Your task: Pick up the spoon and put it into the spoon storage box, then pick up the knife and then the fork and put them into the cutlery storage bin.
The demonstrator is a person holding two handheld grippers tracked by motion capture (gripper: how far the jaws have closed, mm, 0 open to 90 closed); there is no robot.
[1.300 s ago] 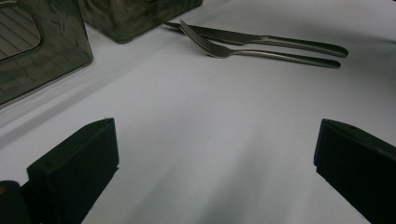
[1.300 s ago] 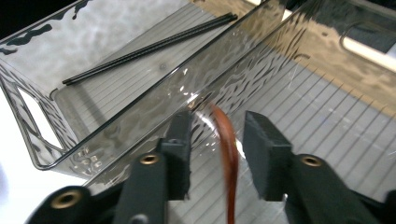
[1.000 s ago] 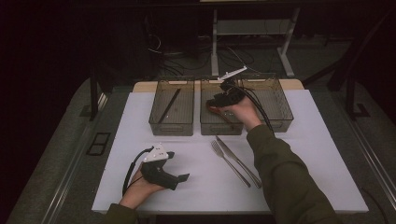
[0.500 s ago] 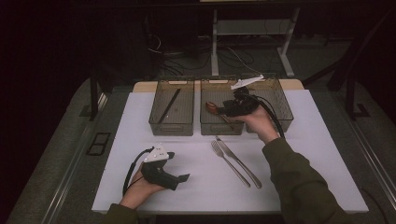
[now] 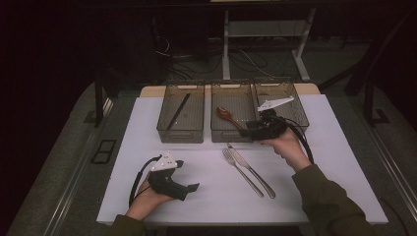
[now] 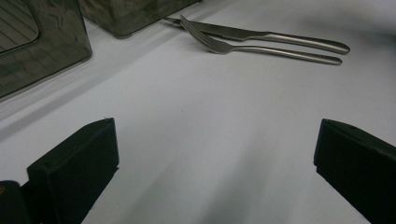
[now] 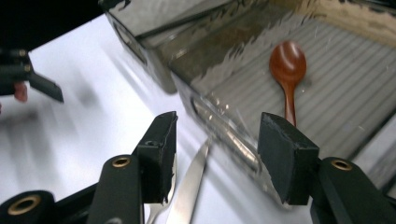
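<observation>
High view shows our right gripper (image 5: 255, 132) has pulled back from the middle bin (image 5: 235, 118) toward the knife (image 5: 251, 169), its jaws just opening and empty; the wooden spoon (image 5: 227, 116) now lies inside, so 1 utensil is sorted, while our left gripper (image 5: 189, 189) rests gaping near the table's (image 5: 344, 187) front edge
</observation>
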